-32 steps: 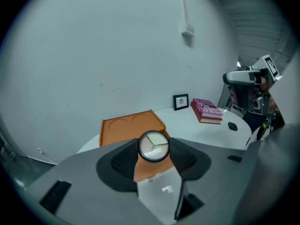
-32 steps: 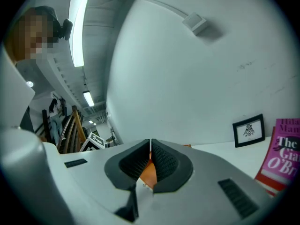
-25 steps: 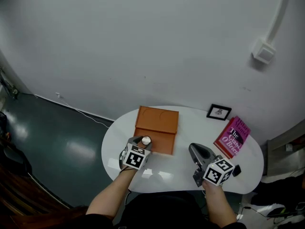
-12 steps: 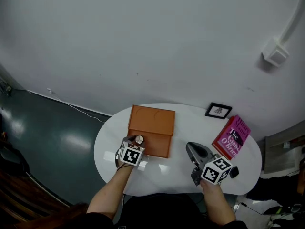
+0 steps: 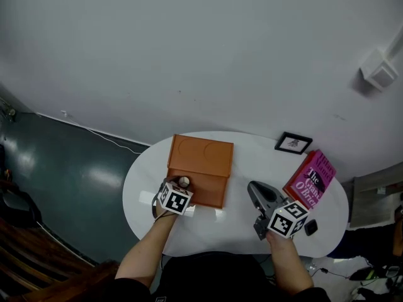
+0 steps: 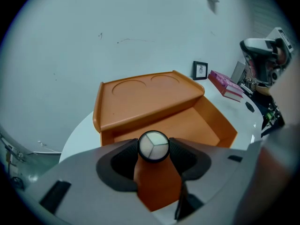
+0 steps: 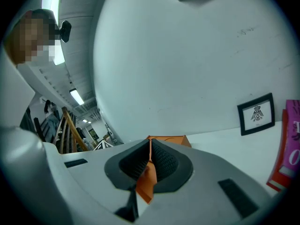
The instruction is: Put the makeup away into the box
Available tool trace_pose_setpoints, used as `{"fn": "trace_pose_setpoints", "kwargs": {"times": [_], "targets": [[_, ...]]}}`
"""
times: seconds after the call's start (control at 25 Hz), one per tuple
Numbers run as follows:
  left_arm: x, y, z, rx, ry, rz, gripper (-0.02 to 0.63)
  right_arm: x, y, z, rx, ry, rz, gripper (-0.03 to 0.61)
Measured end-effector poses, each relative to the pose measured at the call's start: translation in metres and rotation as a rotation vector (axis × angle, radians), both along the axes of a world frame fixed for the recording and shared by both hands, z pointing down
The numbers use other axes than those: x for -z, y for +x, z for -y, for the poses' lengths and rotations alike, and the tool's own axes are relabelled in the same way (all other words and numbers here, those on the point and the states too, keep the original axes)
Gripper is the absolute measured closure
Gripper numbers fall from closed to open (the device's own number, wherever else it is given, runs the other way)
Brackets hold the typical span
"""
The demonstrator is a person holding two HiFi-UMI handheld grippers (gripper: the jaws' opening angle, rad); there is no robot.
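Note:
The orange box (image 5: 200, 168) stands on the white table (image 5: 233, 231) with its lid (image 6: 145, 97) raised at the back and its inside (image 6: 201, 125) bare. My left gripper (image 5: 182, 183) hangs over the box's front left corner, shut on a small round makeup jar (image 6: 153, 145) with a black rim and a white top. The dark pads (image 6: 186, 156) press on the jar's two sides. My right gripper (image 5: 255, 191) is to the right of the box, above the table, shut with nothing between its pads (image 7: 161, 161). Past them, part of the box (image 7: 169, 140) shows.
A pink book (image 5: 310, 180) and a small framed picture (image 5: 293, 143) sit at the table's right rear. A small black object (image 5: 311, 227) lies near the right front edge. The wall stands close behind the table, and dark floor (image 5: 69, 181) lies to the left.
My left gripper has sunk with the jar toward the box's front left corner. My right gripper has drifted a little and stays shut.

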State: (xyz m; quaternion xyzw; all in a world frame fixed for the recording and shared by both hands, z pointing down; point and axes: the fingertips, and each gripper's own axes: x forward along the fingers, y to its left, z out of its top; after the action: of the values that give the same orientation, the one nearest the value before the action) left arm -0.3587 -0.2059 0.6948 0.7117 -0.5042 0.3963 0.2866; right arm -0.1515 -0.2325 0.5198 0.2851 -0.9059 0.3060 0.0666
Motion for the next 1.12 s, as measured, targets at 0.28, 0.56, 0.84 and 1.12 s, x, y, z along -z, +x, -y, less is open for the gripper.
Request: {"fn": "trace_pose_setpoints", "kwargs": {"times": [0.28, 0.56, 0.84, 1.12], "targets": [[-0.009, 0.002, -0.004, -0.051, -0.059, 0.023, 0.396, -0.002, -0.005, -0.003, 0.014, -0.008, 0.005, 0.540], [-0.008, 0.003, -0.003, -0.044, -0.082, 0.012, 0.394, 0.000, 0.010, -0.010, -0.018, -0.008, 0.003, 0.540], [-0.007, 0.003, -0.003, -0.055, -0.065, 0.019, 0.394, 0.004, 0.023, -0.023, -0.053, 0.000, 0.005, 0.540], [0.005, 0.001, 0.000, -0.037, 0.005, 0.001, 0.354, 0.011, 0.037, -0.045, -0.098, 0.019, -0.006, 0.540]]}}
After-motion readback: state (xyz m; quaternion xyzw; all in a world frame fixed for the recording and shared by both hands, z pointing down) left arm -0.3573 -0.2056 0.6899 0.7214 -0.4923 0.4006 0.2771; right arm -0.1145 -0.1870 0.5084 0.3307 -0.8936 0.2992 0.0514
